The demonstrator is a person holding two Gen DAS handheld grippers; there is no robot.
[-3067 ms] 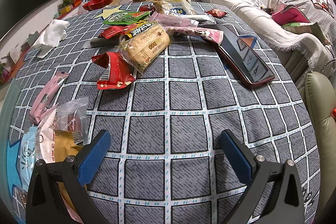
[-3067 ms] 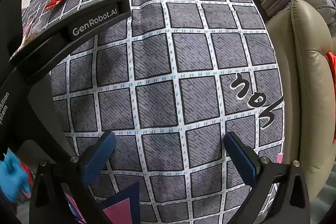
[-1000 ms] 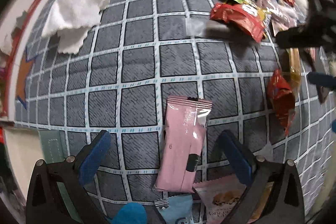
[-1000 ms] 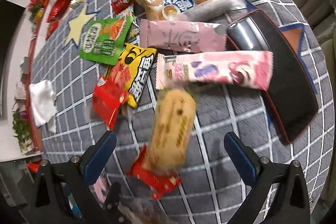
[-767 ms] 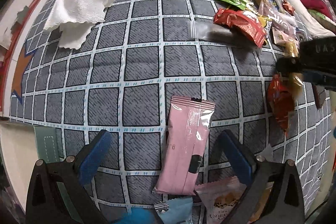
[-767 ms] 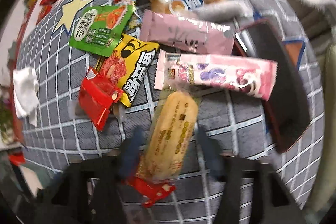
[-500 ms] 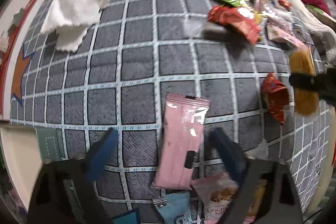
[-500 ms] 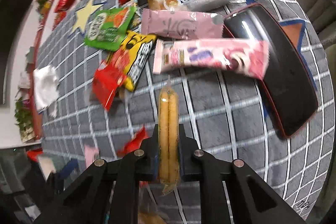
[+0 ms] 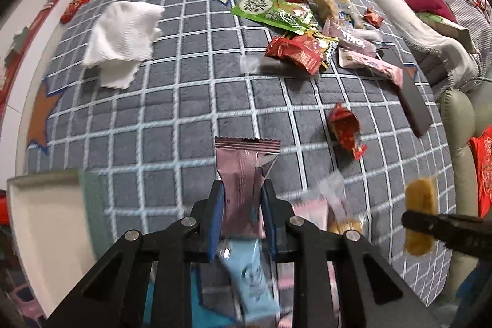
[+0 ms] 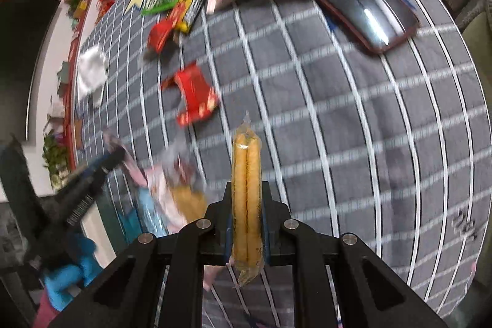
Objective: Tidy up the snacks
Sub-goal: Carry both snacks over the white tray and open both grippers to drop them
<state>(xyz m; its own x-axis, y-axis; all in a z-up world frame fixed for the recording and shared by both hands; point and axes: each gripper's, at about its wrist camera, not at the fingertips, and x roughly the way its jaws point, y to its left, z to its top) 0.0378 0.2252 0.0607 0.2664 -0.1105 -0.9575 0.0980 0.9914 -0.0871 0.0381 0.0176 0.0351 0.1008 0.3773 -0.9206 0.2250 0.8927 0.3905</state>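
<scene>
A white tray (image 9: 40, 223) is seen at the near left edge of the table (image 9: 184, 100), which is covered by a grey checked cloth. A crumpled white napkin (image 9: 123, 29) lies toward the far left edge. The left hand-held gripper (image 9: 241, 214) is clamped on a pink snack packet (image 9: 243, 171), held off the cloth above a light blue packet (image 9: 249, 282). A red wrapper (image 9: 346, 125) lies alone mid-table, and a pile of snacks led by a green packet (image 9: 270, 11) is spread toward the far right edge beside a dark tray (image 10: 363, 8). The right hand-held gripper (image 10: 247, 223) is clamped on a clear packet of yellow biscuit sticks (image 10: 246, 183), held above the cloth near the near edge.
</scene>
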